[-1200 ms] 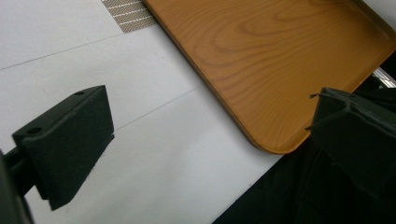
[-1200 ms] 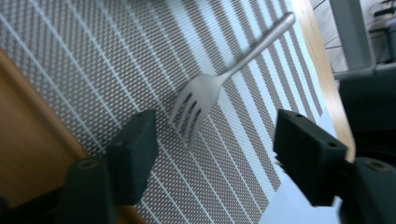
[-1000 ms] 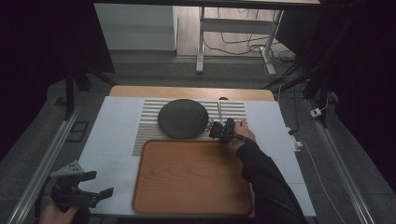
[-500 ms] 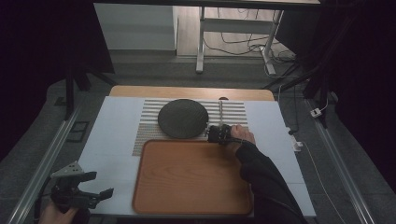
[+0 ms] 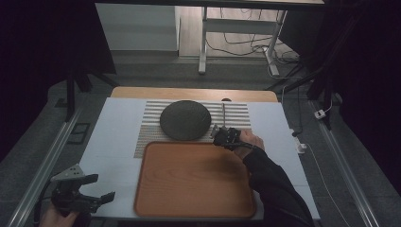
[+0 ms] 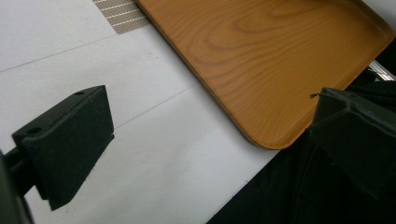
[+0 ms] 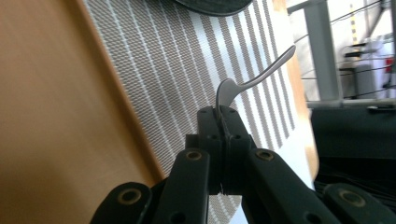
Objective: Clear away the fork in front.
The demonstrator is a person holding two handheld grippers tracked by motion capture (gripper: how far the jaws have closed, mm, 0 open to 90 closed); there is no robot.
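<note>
Over on the left, the left gripper (image 5: 78, 196) hangs at the near left corner of the worktop (image 5: 118, 127), its fingers (image 6: 65, 140) standing wide apart with nothing between them, just white surface below. In the left gripper view the near corner of the wooden tray (image 6: 261, 60) sits just beyond those open fingers.

Moving across, the wooden tray (image 5: 194, 179) lies in the middle near the person, and it holds nothing. Behind it the striped mat (image 5: 151, 125) stretches across, carrying the dark round plate (image 5: 185, 120), which lies flat, just past the tray's far edge.

Now to the right: the right gripper (image 5: 222, 136) is at the tray's far right corner, over the striped mat, just beside the plate. Its jaws have just been closing, and the fingers (image 7: 219, 126) are clamped together on the end of a metal utensil (image 7: 254, 77). The right gripper view shows its handle rising away from the fingertips, curving up over the stripes, lifted off the mat. Whether it is a spoon or a fork cannot be told.
</note>
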